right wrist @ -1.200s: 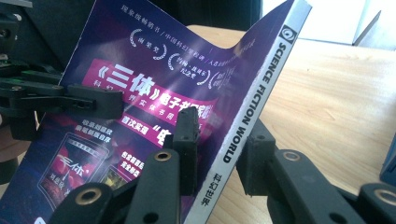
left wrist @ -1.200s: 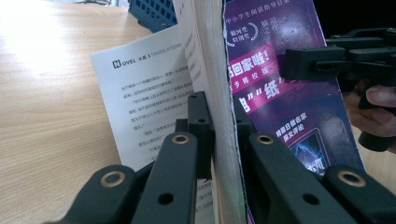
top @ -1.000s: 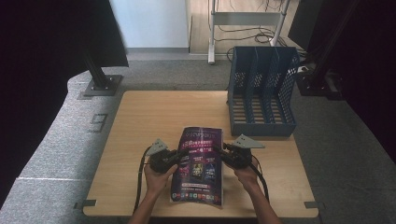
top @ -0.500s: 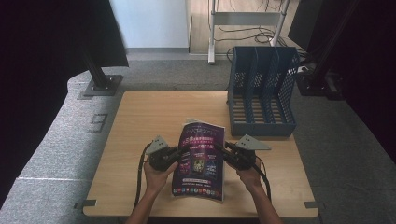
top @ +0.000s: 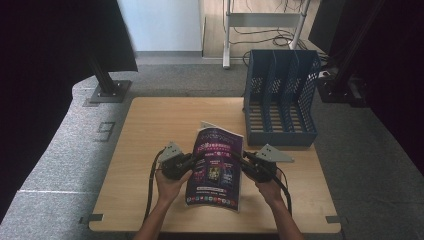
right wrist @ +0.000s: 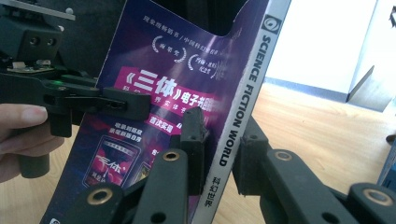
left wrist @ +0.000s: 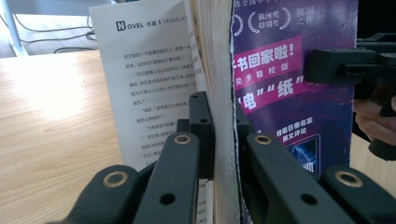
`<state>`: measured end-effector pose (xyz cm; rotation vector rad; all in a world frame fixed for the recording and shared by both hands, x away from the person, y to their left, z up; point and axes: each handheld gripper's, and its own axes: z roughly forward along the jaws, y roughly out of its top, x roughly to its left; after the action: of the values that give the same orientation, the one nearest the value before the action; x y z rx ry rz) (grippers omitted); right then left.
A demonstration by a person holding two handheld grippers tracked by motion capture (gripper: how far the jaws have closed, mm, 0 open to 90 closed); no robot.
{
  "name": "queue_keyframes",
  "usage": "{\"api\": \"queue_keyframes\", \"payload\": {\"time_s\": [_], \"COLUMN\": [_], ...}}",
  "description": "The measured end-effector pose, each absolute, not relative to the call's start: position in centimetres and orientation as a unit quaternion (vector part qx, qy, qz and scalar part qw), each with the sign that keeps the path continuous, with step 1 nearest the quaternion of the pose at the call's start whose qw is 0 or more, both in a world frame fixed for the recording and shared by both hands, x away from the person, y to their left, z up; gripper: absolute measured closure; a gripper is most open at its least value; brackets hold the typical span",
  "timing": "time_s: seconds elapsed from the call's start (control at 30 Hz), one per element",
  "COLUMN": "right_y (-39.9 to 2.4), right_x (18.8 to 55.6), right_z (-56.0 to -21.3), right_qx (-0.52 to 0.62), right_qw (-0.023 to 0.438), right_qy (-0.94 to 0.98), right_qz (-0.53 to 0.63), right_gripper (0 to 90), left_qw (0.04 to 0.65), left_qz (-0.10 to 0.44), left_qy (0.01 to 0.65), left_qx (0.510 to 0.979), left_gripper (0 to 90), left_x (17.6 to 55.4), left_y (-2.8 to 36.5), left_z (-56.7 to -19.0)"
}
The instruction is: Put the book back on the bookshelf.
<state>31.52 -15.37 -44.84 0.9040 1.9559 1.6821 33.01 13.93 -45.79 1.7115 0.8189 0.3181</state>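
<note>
With both tongs clamped on the magazine [top: 216, 167], left tongs [top: 189, 163] on its page edge and right tongs [top: 246, 165] on its spine, I had tilted it off the bench [top: 150, 130] at lower centre, readying it for the blue file rack [top: 280, 97].

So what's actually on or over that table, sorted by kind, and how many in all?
Magazine: 1
Blue file rack: 1
Hand-held gripper: 2, left and right, both clamped on the magazine
Total: 4
</note>
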Motion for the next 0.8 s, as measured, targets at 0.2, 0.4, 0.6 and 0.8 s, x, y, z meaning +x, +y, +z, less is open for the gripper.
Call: {"api": "queue_keyframes", "payload": {"time_s": [0.2,0.4,0.6,0.8], "right_y": [-15.57,-15.72,-15.68,-15.34], "right_x": [31.3,31.31,31.28,30.93], "right_z": [-44.51,-44.67,-44.66,-44.2], "right_qx": [0.321,0.318,0.317,0.306], "right_qw": [0.208,0.211,0.211,0.22], "right_qy": [0.697,0.7,0.7,0.698], "right_qz": [0.606,0.604,0.604,0.609], "right_gripper": [76.6,76.6,76.6,77.0], "left_qw": [0.571,0.57,0.569,0.569], "left_qz": [0.139,0.141,0.142,0.148], "left_qy": [0.346,0.349,0.35,0.348], "left_qx": [0.731,0.73,0.731,0.73], "left_gripper": [86.0,86.0,86.0,85.9], "left_x": [33.19,33.13,33.2,33.59], "left_y": [13.63,13.43,13.42,13.32], "left_z": [-45.38,-45.54,-45.58,-45.29]}}
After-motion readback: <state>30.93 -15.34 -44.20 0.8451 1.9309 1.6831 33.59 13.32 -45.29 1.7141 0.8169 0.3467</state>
